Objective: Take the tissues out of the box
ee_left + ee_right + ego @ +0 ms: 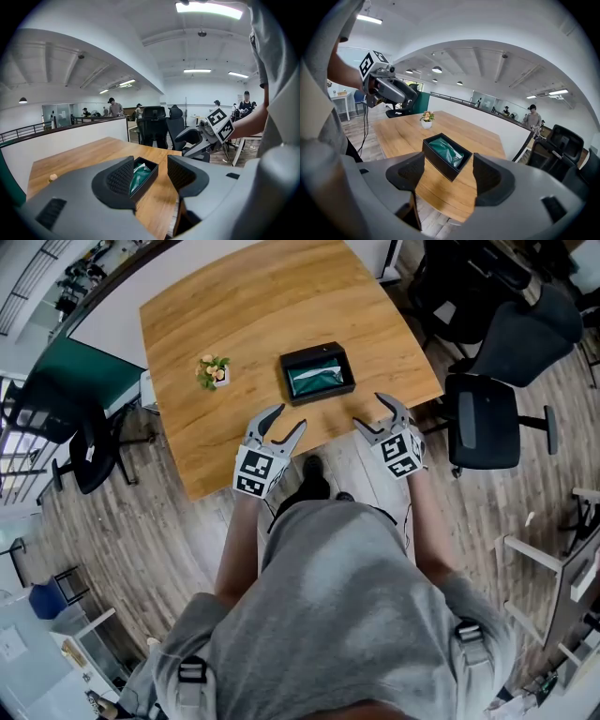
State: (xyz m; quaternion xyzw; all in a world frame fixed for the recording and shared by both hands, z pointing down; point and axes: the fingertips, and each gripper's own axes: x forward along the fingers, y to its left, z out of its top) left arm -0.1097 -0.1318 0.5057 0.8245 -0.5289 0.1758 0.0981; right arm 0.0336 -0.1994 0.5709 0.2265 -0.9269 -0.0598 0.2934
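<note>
Left gripper (pixel 289 420) and right gripper (pixel 368 411) are hovering wide and empty off the counter's (pixel 234 324) near edge — yanking the tissues (pixel 315 379) could be dragging the box (pixel 339 357) along.

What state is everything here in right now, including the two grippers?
Black box: open-topped, flat on the table.
Green tissue pack: inside the box, not yet taken out.
Flower pot: upright, apart from the box.
Left gripper: open, empty.
Right gripper: open, empty.

No legible text, labels or signs
</note>
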